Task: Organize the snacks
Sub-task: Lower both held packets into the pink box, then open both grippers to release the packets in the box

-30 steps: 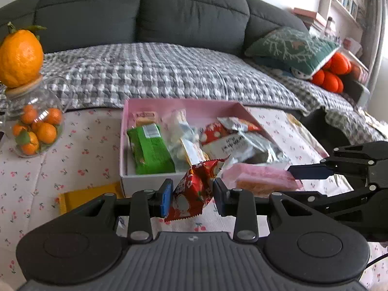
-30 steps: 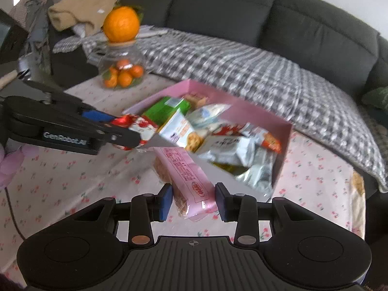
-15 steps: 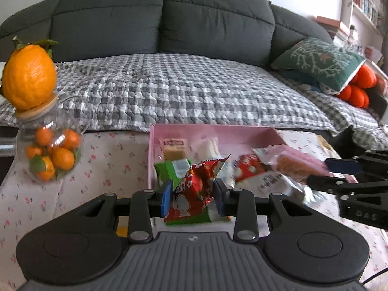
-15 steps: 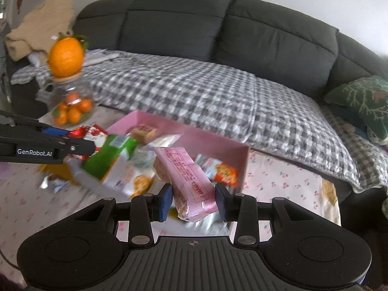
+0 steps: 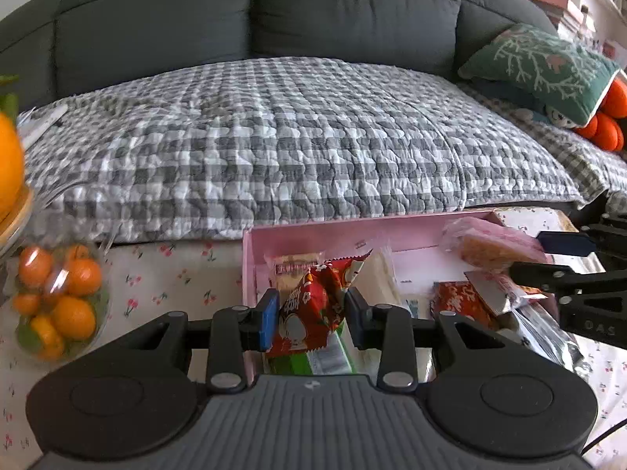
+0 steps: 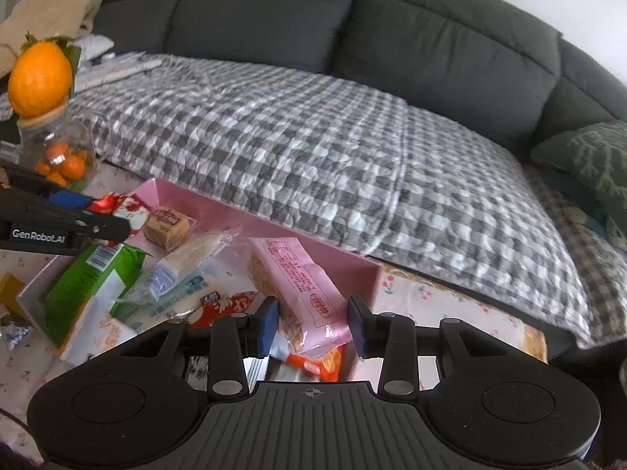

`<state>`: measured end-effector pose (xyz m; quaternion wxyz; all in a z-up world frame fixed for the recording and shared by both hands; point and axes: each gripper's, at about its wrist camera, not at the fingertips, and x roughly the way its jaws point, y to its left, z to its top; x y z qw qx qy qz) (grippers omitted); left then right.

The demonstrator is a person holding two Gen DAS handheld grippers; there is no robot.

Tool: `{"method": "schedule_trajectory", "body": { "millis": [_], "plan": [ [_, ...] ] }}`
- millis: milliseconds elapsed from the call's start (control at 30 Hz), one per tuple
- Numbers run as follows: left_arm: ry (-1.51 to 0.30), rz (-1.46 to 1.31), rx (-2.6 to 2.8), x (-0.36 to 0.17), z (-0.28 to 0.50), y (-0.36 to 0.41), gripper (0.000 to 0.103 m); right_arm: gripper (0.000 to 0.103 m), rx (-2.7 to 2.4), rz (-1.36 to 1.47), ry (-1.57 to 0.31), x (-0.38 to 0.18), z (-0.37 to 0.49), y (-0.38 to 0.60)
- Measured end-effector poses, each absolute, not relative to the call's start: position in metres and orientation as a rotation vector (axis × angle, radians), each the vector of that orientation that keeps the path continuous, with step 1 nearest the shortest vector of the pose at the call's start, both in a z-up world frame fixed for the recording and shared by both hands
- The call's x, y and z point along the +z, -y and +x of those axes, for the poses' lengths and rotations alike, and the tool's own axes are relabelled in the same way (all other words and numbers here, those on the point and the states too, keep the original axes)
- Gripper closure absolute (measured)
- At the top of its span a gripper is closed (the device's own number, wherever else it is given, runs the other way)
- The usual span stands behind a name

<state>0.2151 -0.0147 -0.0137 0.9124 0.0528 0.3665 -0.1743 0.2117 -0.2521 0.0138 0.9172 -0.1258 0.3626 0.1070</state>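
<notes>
My left gripper (image 5: 311, 319) is shut on a red snack packet (image 5: 307, 313), held above the near left part of the pink box (image 5: 313, 235). In the right wrist view that gripper (image 6: 98, 219) comes in from the left with the red packet (image 6: 117, 205). My right gripper (image 6: 313, 325) is shut on a pink wafer pack (image 6: 298, 286), hanging over the box's right half. The pink box (image 6: 274, 227) holds a green pack (image 6: 90, 278), a brown cake (image 6: 166, 227) and several other wrappers. From the left wrist view the wafer pack (image 5: 490, 244) and right gripper (image 5: 568, 258) show at right.
A glass jar of small oranges (image 5: 55, 297) with a big orange (image 6: 39, 78) on its lid stands left of the box on the floral tablecloth (image 5: 156, 282). Behind the table is a dark sofa with a checked blanket (image 5: 294, 137) and a green cushion (image 5: 544, 62).
Both grippers moved forward over the pink box with their packets still held. The box now lies right under them and the sofa looms closer.
</notes>
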Motion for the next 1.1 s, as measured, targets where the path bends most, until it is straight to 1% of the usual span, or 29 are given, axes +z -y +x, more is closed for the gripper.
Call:
{"method": "schedule_trajectory", "body": {
  "millis": [267,300,333,367,400,433,567,767,800,867,1100],
  "plan": [
    [-0.76,0.137,-0.37,-0.019,0.227,0.024,0.069,0.065,0.235,-0.265,-0.761,0.005,0.235,0.247],
    [-0.755,0.14,-0.373,-0.019,0.228,0.026,0.067,0.064,0.232,-0.259,-0.756,0.006,0.236,0.247],
    [-0.743,0.144,-0.374,-0.019,0.228,0.027,0.067,0.058,0.217,-0.256,-0.748,0.007,0.236,0.247],
    [-0.733,0.149,-0.367,-0.019,0.23,0.028,0.058,0.048,0.202,-0.251,-0.737,0.008,0.237,0.249],
    [-0.724,0.153,-0.356,-0.019,0.228,0.028,0.047,0.044,0.193,-0.244,-0.726,0.009,0.236,0.25],
    [-0.715,0.155,-0.349,-0.019,0.228,0.028,0.044,0.042,0.188,-0.233,-0.72,0.01,0.235,0.252],
    [-0.709,0.177,-0.36,-0.016,0.224,0.03,0.043,0.042,0.169,-0.2,-0.72,0.016,0.232,0.259],
    [-0.7,0.188,-0.361,-0.004,0.212,0.026,0.035,0.042,0.161,-0.192,-0.716,0.028,0.216,0.261],
    [-0.701,0.187,-0.359,-0.002,0.209,0.024,0.033,0.041,0.158,-0.186,-0.716,0.03,0.211,0.262],
    [-0.703,0.19,-0.354,0.001,0.203,0.021,0.031,0.035,0.152,-0.177,-0.714,0.033,0.201,0.263],
    [-0.717,0.193,-0.35,0.008,0.175,0.012,0.024,0.035,0.132,-0.156,-0.722,0.043,0.17,0.266]
  ]
}}
